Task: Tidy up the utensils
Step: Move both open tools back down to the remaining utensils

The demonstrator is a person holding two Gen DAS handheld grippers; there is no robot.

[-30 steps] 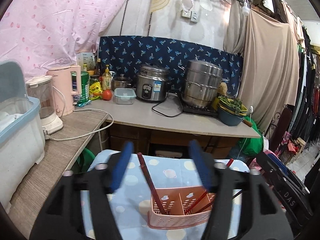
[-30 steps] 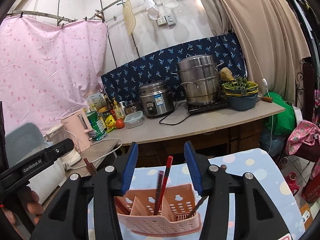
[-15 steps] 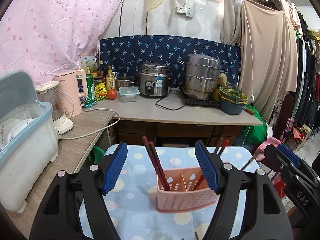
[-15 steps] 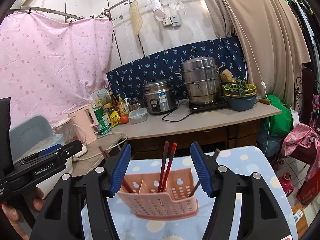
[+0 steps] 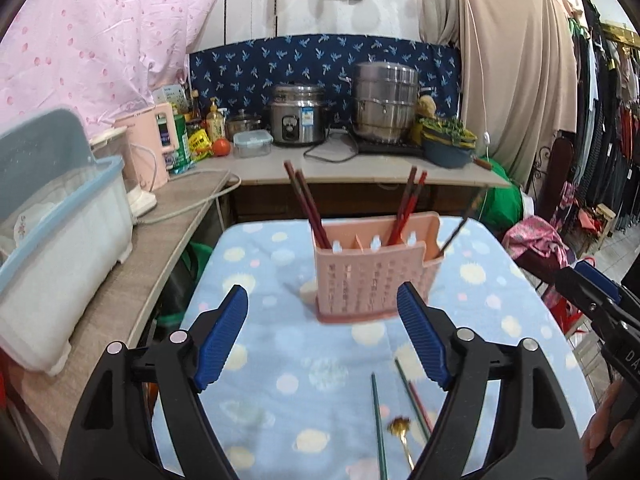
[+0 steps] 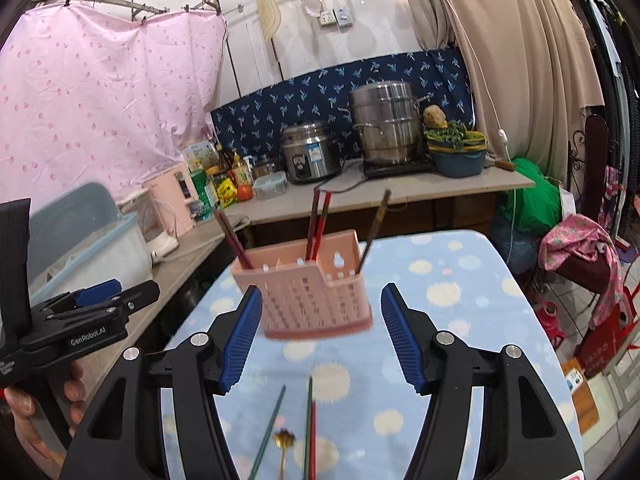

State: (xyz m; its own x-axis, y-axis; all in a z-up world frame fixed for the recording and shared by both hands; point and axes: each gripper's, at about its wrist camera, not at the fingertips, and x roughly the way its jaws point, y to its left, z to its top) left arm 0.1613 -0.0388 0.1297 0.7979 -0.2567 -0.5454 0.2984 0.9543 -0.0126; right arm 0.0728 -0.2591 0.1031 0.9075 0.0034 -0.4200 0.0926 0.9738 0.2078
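Pink caddy point(image 5: 370, 276) upright, frame centre, on blue dotted desk point(image 5: 280, 360); red chopsticks point(image 5: 308, 206) already slotted in. Loose green chopsticks point(image 5: 378, 420), red one point(image 6: 312, 436), gold spoon point(image 5: 402, 432) lie lower centre, near both tools. Left tool point(image 5: 322, 338): jaws opening, nothing btwn. Right tool point(image 6: 320, 336): wide, empty. Risks, judged: thin sticks lie flat on soft cloth, pads may slip or snag fabric; sticks touching, may grab 2 at once; caddy light, nudge could tip it.
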